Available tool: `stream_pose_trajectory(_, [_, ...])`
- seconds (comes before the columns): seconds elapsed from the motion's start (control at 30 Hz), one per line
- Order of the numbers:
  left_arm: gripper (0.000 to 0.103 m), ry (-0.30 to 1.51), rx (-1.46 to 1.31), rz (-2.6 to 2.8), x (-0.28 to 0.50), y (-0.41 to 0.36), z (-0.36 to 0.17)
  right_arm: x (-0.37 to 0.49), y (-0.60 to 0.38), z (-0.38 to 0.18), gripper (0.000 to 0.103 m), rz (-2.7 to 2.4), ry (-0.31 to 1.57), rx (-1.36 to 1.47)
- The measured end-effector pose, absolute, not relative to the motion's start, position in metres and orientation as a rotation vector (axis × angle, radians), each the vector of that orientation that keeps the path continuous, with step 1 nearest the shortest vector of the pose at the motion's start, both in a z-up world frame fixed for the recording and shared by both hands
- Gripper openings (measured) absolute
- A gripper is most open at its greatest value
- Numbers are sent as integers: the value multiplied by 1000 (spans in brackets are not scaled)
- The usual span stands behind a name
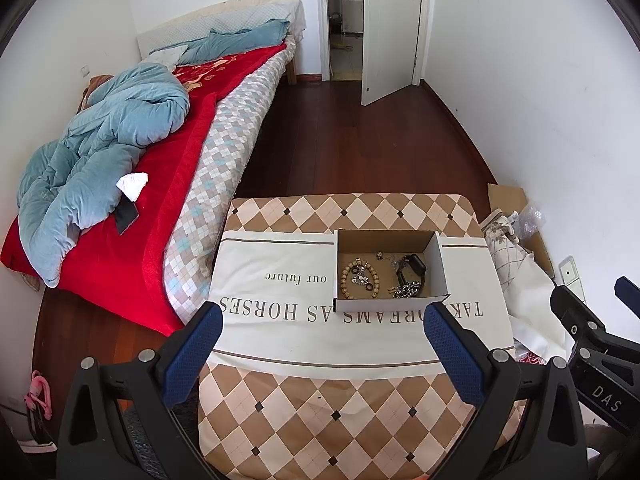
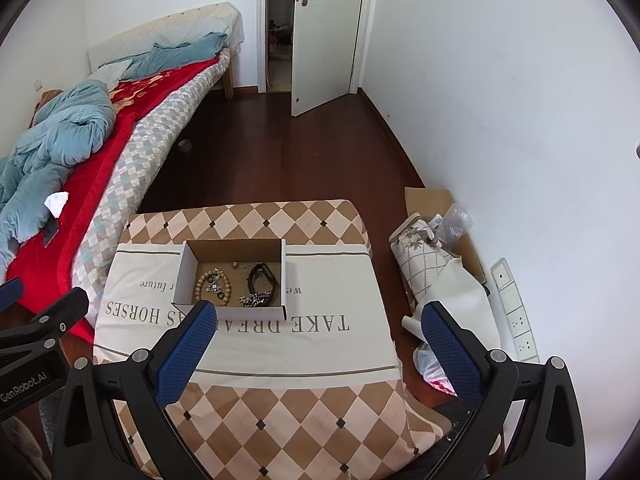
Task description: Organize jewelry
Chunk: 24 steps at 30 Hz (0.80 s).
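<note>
Left and right wrist views, both grippers raised above the near edge of the covered table [image 1: 360, 400]. Your left gripper [image 1: 323, 322] points forward and slightly down, its blue-padded fingers [image 1: 192, 356] spread wide apart with nothing between them; the gap frames the printed cloth [image 1: 276, 264] and the near wall of the cardboard box [image 1: 390, 304]. Your right gripper [image 2: 318, 320] takes the same pose, fingers [image 2: 450, 352] also wide apart and empty, its left finger overlapping the box's near-left corner in the view, its right finger out over the floor beside the table.

The box [image 2: 236, 312] sits open on the white band of the cloth, well ahead of both grippers. Inside it lie the jewelry pieces: a beaded bracelet [image 1: 347, 276] at the left with a small dark metallic piece [image 1: 362, 279] inside its loop, a black watch [image 1: 412, 266] at the right, and a silvery chain cluster [image 1: 406, 290] just in front of the watch. A small item near the back wall is too small to identify.

A bed [image 1: 224, 148] stands to the left of the table.
</note>
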<state>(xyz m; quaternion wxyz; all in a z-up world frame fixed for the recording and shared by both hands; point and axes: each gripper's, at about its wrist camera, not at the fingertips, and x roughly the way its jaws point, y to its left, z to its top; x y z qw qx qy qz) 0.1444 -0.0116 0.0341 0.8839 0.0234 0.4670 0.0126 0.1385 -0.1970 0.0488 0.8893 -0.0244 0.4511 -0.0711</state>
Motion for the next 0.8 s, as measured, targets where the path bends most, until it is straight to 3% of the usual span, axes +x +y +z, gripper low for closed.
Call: stream_pose_trajectory(0.8, [102,958,55,33,143,-13,39,135,-192,53,103,-137,935,-40])
